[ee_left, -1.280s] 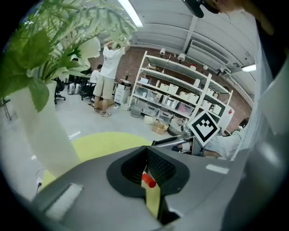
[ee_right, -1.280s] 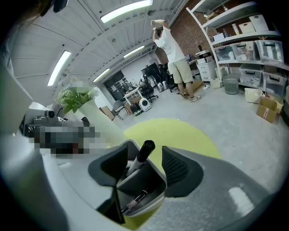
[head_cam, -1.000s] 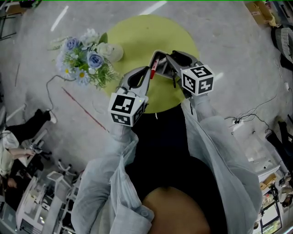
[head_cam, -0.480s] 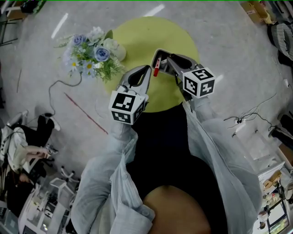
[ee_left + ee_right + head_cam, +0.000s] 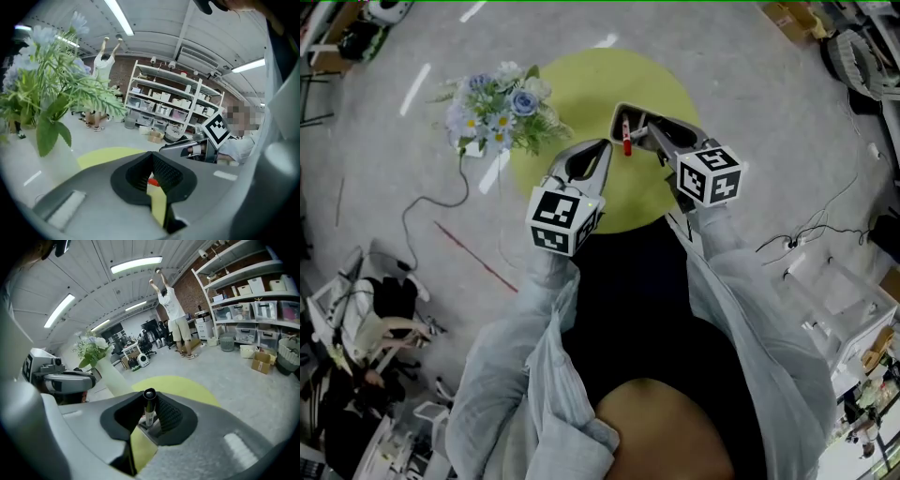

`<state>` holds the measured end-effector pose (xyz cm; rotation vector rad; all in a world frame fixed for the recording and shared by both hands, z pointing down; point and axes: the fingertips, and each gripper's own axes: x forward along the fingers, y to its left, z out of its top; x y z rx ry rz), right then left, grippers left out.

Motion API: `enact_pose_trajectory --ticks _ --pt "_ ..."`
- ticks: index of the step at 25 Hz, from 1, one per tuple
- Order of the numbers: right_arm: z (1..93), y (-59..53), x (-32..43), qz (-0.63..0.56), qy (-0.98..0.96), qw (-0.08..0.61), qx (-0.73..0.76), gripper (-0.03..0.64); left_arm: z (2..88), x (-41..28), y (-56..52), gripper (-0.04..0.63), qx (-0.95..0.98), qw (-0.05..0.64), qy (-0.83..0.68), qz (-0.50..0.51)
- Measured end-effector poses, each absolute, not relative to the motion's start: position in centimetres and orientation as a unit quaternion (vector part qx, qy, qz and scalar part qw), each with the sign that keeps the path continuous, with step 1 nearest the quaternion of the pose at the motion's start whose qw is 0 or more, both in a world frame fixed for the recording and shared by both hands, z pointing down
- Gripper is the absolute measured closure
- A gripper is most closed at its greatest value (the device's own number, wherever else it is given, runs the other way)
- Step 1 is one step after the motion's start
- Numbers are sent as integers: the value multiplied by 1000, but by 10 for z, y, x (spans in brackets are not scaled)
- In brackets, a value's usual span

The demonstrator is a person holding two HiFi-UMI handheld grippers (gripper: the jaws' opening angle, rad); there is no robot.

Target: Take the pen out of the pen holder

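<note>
A red pen [image 5: 625, 143] with a black cap stands upright in my right gripper [image 5: 630, 127], above the round yellow-green table [image 5: 581, 84]. The right gripper's jaws have just been closing, and their pads now press on the pen [image 5: 149, 414] in the right gripper view [image 5: 149, 404]. Just to its left, my left gripper [image 5: 605, 145] has its jaws together with nothing between them [image 5: 151, 157]. A bit of red shows beyond its tips. I cannot make out a pen holder in any view.
A pale vase of blue and white flowers [image 5: 502, 112] stands at the table's left edge, close to my left gripper [image 5: 65, 378]. Cables trail over the grey floor. Shelves with boxes [image 5: 164, 103] and a person stand farther off.
My right gripper has drawn a little away from the left gripper's tips, taking the pen with it. The head view has swung, so the flowers now sit further right.
</note>
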<state>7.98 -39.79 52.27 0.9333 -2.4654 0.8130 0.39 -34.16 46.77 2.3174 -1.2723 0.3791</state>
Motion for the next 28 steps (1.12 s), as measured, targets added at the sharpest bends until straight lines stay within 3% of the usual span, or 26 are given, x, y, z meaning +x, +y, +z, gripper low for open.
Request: enact_pose_trajectory --ticks 28 --pt "370 -286 157 115 -808 43 577 540 408 11 -300 578 926 126 -339 109"
